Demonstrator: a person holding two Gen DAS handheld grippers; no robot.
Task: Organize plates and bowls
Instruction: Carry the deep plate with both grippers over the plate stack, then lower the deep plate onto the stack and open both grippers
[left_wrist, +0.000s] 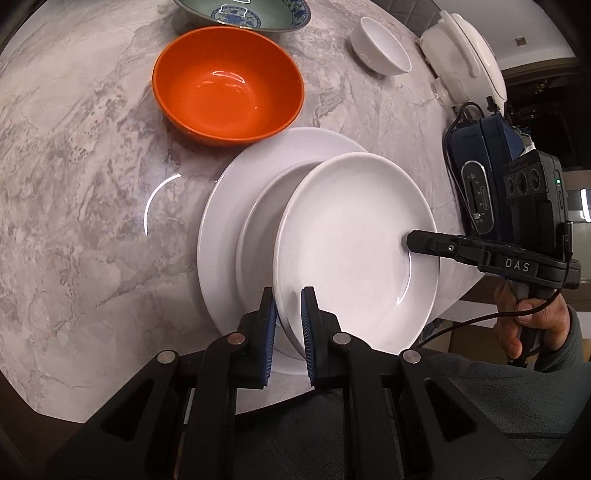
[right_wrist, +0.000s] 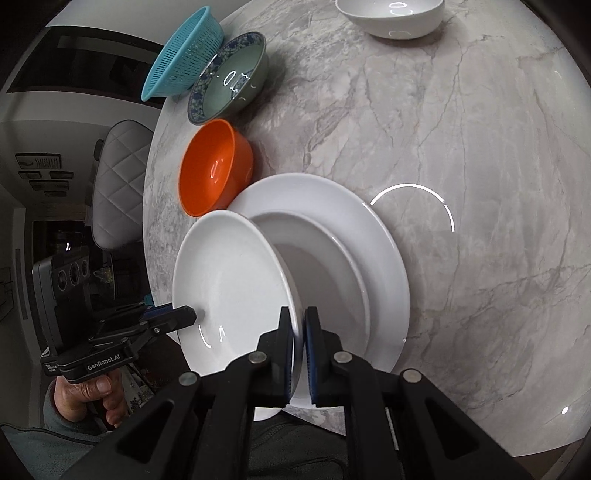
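Both jaws pinch opposite rims of one deep white plate: left gripper and right gripper hold it tilted above the stacked plates. Level it, centre it, lower together before releasing.

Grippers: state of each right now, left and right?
Left gripper: shut on the rim of the white plate.
Right gripper: shut on the opposite rim of the same white plate, held tilted over the plate stack.
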